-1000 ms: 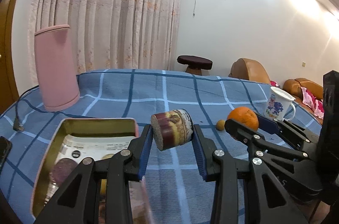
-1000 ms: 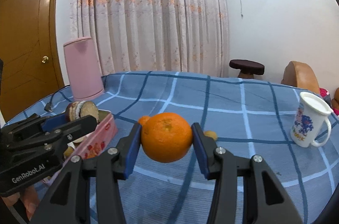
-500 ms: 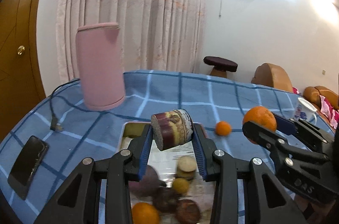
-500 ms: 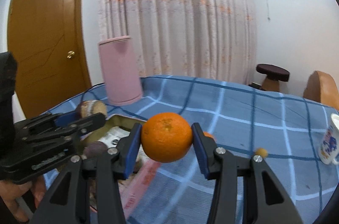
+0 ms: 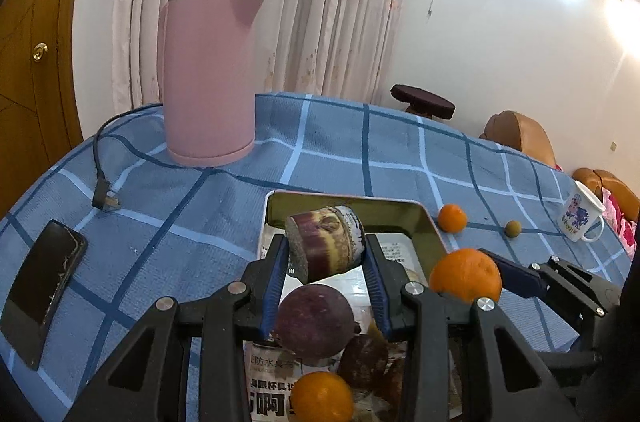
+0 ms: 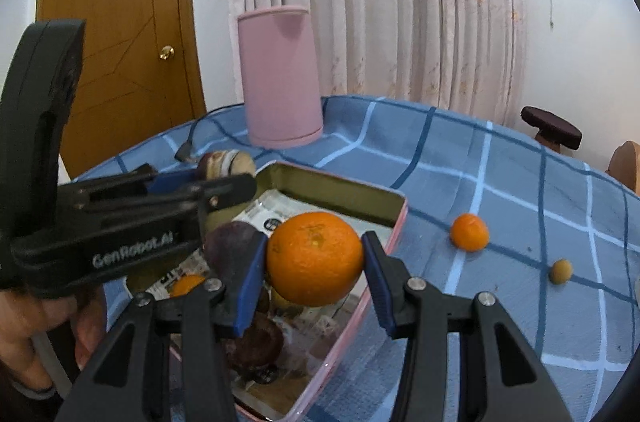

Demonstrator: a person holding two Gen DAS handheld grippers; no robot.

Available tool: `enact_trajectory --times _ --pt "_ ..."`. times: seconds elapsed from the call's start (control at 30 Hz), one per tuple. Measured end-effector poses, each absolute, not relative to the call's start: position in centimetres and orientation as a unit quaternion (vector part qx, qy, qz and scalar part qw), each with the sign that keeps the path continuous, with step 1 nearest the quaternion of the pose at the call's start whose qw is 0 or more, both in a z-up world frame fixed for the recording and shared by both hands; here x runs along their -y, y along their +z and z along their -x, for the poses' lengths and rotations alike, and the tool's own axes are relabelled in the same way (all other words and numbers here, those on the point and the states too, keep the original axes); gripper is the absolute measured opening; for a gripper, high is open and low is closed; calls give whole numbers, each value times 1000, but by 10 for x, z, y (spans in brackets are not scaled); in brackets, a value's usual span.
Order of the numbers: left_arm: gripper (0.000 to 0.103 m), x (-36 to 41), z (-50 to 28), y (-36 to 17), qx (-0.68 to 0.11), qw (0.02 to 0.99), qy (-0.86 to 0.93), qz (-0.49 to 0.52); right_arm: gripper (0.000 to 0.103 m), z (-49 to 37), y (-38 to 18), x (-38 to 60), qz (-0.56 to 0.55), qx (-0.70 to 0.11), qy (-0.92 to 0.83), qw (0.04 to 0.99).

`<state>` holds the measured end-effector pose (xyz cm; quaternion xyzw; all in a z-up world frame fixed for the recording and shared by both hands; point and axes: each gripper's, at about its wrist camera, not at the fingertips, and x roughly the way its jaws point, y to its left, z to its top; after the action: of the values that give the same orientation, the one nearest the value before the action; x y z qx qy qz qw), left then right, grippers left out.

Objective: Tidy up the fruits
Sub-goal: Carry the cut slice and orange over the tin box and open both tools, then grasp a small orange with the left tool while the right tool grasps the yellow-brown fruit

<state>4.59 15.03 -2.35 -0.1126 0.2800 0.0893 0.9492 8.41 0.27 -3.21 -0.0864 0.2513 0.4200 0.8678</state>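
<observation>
My left gripper [image 5: 326, 262] is shut on a cut purple fruit piece [image 5: 326, 242] and holds it above the pink metal tray [image 5: 352, 208]. My right gripper [image 6: 314, 272] is shut on a large orange [image 6: 315, 258], held over the tray's right rim [image 6: 396, 222]; this orange also shows in the left wrist view [image 5: 466, 274]. The tray is lined with printed paper and holds a dark purple round fruit [image 5: 314, 320], a small orange [image 5: 322, 396] and other dark fruits. A small tangerine [image 6: 469, 232] and a tiny yellowish fruit [image 6: 561, 271] lie on the cloth right of the tray.
A tall pink kettle [image 5: 208, 74] stands at the back of the blue checked tablecloth [image 5: 340, 142], its cord and plug [image 5: 105, 200] trailing left. A black phone [image 5: 42, 286] lies at the left edge. A white printed mug [image 5: 582, 216] stands far right.
Both grippers have moved left and forward over the tray, still holding their fruits. The tray's contents now lie directly below the left gripper, and the kettle looks nearer.
</observation>
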Motion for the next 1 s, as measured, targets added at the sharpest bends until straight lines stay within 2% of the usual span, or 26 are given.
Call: enact_trajectory --times 0.4,0.53,0.63,0.8,0.87,1.0 --pt "40 -133 -52 -38 -310 944 66 94 52 -72 -47 -10 127 -274 448 841" --pt "40 -130 -52 -37 -312 943 65 91 66 -68 -46 -6 130 -266 450 842" --pt "40 -129 -52 -37 -314 943 66 87 68 -67 -44 1 125 -262 446 847" --pt "62 -123 -50 -33 -311 944 66 86 73 -72 -39 19 105 -259 439 854" --pt "67 -121 -48 -30 -308 945 68 86 74 -73 -37 28 103 -254 434 858" --pt "67 -116 -45 -23 -299 948 66 90 74 -77 -36 51 102 -250 420 866"
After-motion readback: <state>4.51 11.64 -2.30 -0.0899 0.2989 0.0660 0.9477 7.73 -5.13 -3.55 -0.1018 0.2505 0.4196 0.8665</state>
